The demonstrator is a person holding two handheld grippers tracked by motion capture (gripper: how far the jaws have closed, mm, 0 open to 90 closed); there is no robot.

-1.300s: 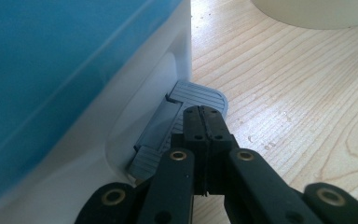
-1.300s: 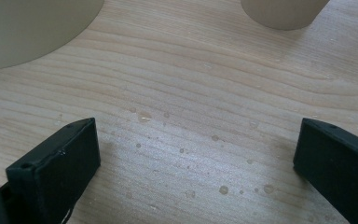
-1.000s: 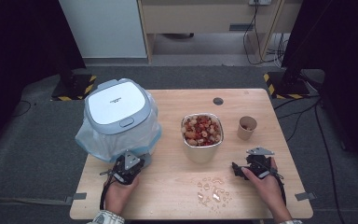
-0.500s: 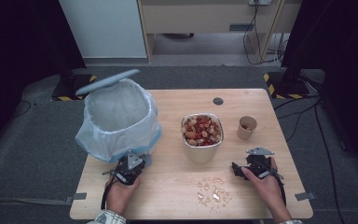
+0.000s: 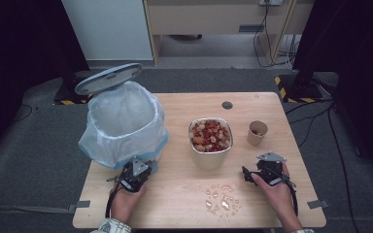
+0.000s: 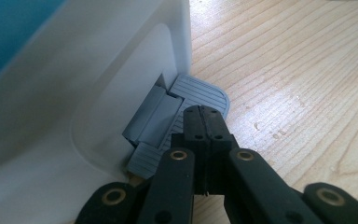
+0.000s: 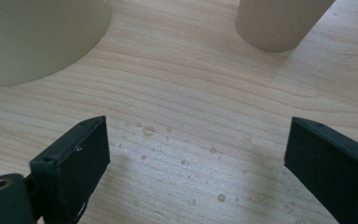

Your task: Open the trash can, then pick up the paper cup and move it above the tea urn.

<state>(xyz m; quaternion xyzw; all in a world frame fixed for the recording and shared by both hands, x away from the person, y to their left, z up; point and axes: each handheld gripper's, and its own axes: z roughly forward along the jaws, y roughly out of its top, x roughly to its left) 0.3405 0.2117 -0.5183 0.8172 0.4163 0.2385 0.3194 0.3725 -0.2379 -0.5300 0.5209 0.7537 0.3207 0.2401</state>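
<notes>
The lid (image 5: 108, 78) of the white pedal bin (image 5: 124, 127) has swung up within the last second: it lay flat over the bin a second ago and now stands tipped open at the bin's 11 o'clock edge, baring the pale blue liner bag (image 5: 121, 109). The bin itself sits at about 9 o'clock on the wooden surface (image 5: 184, 199). By my reading that makes the bin ready to take waste, and the food is likely the next thing to go in.

The left gripper (image 6: 204, 122) is what holds it open. Its jaws are fully shut with nothing between them, and their tips press down on the grey ribbed pedal (image 6: 200, 91) at the foot of the bin; in the high view this gripper (image 5: 135, 171) sits tight against the bin's 6 o'clock side.

The right gripper (image 5: 252, 173) rests at about 4 o'clock on the surface, well apart from the bin. Its jaws stand wide and have just been closing a little, with nothing between them but bare wood speckled with water drops (image 7: 148, 130). Ahead of it, the bowl of food (image 5: 211, 141) stands at the centre, and the small paper cup (image 5: 257, 133) at 2 o'clock.
</notes>
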